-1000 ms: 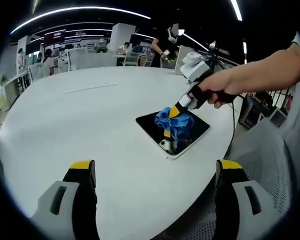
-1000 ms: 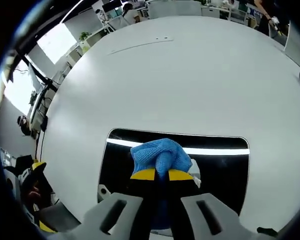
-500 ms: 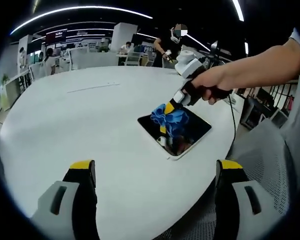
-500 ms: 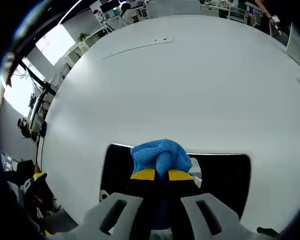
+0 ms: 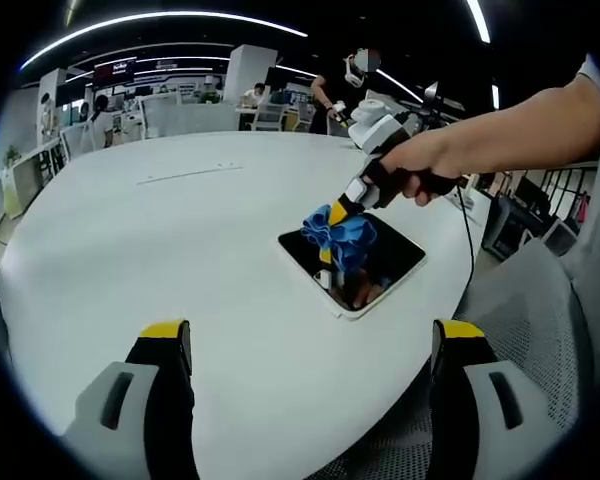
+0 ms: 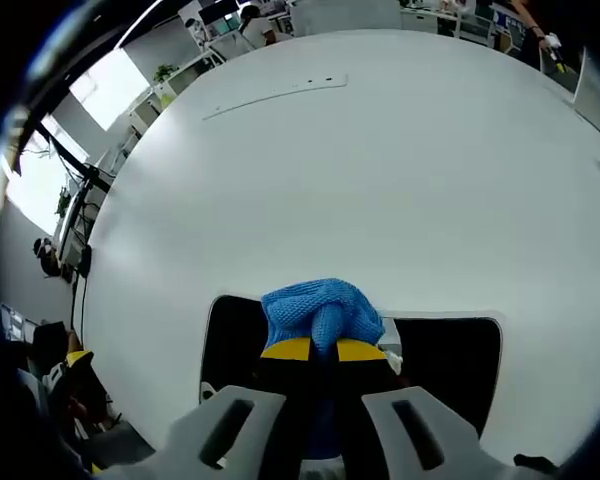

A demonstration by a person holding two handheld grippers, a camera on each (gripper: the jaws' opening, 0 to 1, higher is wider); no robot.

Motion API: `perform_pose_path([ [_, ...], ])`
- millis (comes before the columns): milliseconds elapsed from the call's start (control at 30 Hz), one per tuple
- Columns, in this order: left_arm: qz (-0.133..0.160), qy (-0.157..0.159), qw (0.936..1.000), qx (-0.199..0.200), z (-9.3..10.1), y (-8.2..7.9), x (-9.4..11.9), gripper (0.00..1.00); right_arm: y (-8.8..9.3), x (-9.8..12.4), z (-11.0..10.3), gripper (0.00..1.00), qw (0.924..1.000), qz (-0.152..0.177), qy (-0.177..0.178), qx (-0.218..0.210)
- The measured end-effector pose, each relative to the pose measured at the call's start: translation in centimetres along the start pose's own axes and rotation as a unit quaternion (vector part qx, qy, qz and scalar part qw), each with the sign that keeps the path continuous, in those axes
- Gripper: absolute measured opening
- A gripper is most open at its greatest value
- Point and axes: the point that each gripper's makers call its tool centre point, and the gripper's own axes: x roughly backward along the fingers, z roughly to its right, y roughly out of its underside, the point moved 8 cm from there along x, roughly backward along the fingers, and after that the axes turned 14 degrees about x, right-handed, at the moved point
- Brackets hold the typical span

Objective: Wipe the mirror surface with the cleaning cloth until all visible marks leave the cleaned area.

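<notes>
In the left gripper view, the left tongs (image 5: 315, 345) stand wide open with nothing between the jaws, held over the near edge of the white worktop (image 5: 160, 230), well apart from the mirror. The mirror (image 5: 352, 262) lies flat on the worktop near its right edge, a dark rectangular plate with a pale rim. The blue cloth (image 5: 338, 236) sits bunched on the mirror's far-left part, touching the glass. The right tongs (image 5: 332, 218) come in from the upper right, tilted down toward the mirror, with the yellow tips buried in the cloth. A hand (image 5: 420, 170) grips the handle of the right tongs. A grey mesh chair (image 5: 520, 330) stands beside the worktop at the right.

In the right gripper view, the worktop (image 6: 360, 170) spreads across the upper field. The mirror (image 6: 450, 355) lies at the bottom, its dark glass showing on both sides of the cloth. The right tongs (image 6: 323, 350) are closed tight on the cloth (image 6: 320, 310), which bulges out ahead of the yellow tips and presses on the mirror near its far edge. Whether any marks lie on the glass cannot be told.
</notes>
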Motion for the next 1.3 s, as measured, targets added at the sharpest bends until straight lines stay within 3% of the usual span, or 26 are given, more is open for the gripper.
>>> perform_pose_path([
  [567, 0.003, -0.006, 1.0000, -0.004, -0.1, 0.0, -0.1, 0.99, 0.0, -0.2, 0.4, 0.01, 0.9999, 0.006, -0.013, 0.000],
  [1300, -0.002, -0.018, 0.9998, -0.004, -0.4, 0.2, 0.0, 0.99, 1.1, 0.9, 2.7, 0.01, 1.0000, -0.006, -0.006, 0.000],
])
